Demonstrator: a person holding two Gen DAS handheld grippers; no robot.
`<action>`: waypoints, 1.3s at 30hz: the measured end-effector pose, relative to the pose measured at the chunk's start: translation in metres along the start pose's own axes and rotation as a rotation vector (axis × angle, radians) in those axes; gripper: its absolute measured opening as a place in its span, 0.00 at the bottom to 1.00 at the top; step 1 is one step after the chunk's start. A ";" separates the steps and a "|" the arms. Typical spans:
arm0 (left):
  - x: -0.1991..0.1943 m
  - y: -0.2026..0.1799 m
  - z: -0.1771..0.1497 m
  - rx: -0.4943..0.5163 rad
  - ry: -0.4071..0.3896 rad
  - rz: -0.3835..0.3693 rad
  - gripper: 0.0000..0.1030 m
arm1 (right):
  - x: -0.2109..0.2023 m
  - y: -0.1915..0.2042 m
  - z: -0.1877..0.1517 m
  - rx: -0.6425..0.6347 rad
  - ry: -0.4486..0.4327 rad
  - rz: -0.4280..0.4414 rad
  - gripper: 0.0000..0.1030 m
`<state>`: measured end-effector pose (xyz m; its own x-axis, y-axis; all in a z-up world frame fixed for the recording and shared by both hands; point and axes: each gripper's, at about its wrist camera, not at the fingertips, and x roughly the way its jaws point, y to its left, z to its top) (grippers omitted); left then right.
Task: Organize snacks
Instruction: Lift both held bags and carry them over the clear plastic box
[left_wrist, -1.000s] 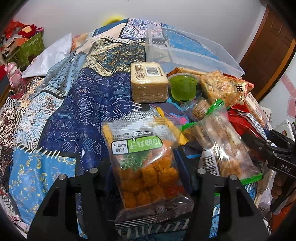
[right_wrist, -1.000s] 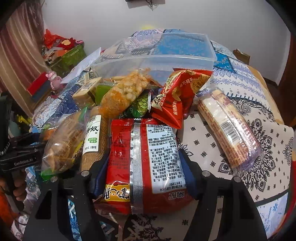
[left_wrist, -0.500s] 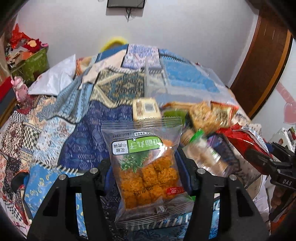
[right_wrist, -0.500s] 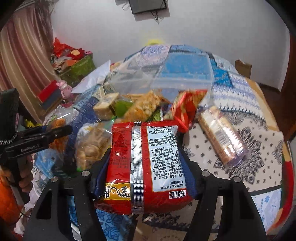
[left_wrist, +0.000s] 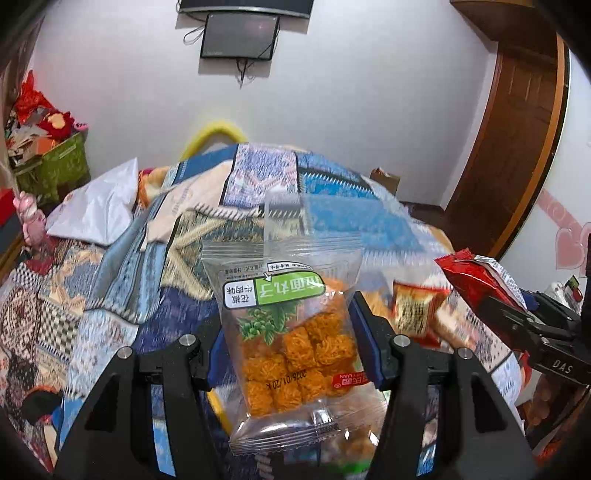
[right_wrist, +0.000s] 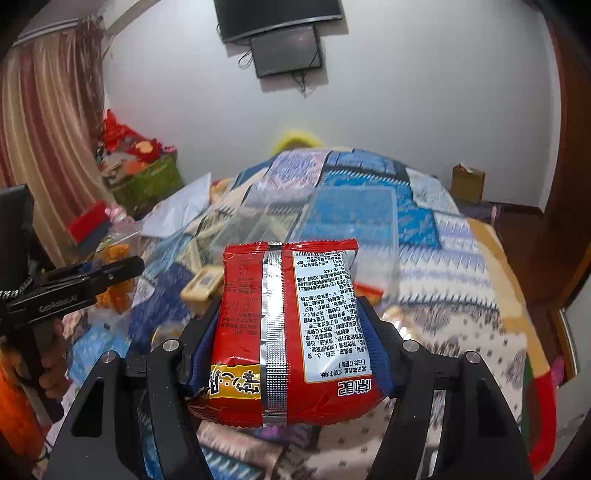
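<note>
Between the blue-padded jaws of the left gripper, pinching a clear noodle-snack packet above the bed; likewise pinching a red packet in the right gripper. Carrying both toward the clear bin probably, keeping grips steady, packets apart.

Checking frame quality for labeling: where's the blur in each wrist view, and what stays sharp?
Left wrist: clear packet of orange noodle cubes sharp, patchwork bedspread motion-smeared. Right wrist: red foil snack bag sharp, transparent plastic bin and snack pile smeared.
</note>
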<state>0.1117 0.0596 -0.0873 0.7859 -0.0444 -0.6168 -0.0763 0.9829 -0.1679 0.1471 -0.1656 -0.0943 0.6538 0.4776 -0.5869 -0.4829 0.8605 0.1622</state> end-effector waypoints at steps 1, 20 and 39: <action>0.002 -0.001 0.004 0.002 -0.004 -0.002 0.56 | 0.003 -0.002 0.004 0.001 -0.007 -0.004 0.63; 0.114 -0.008 0.083 0.015 0.018 -0.020 0.56 | 0.080 -0.034 0.067 0.008 -0.023 -0.051 0.63; 0.230 -0.013 0.071 0.065 0.251 0.028 0.56 | 0.170 -0.043 0.067 -0.084 0.241 -0.063 0.63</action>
<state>0.3372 0.0489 -0.1726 0.6062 -0.0521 -0.7936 -0.0502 0.9934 -0.1036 0.3179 -0.1091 -0.1474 0.5315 0.3585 -0.7674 -0.4986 0.8649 0.0587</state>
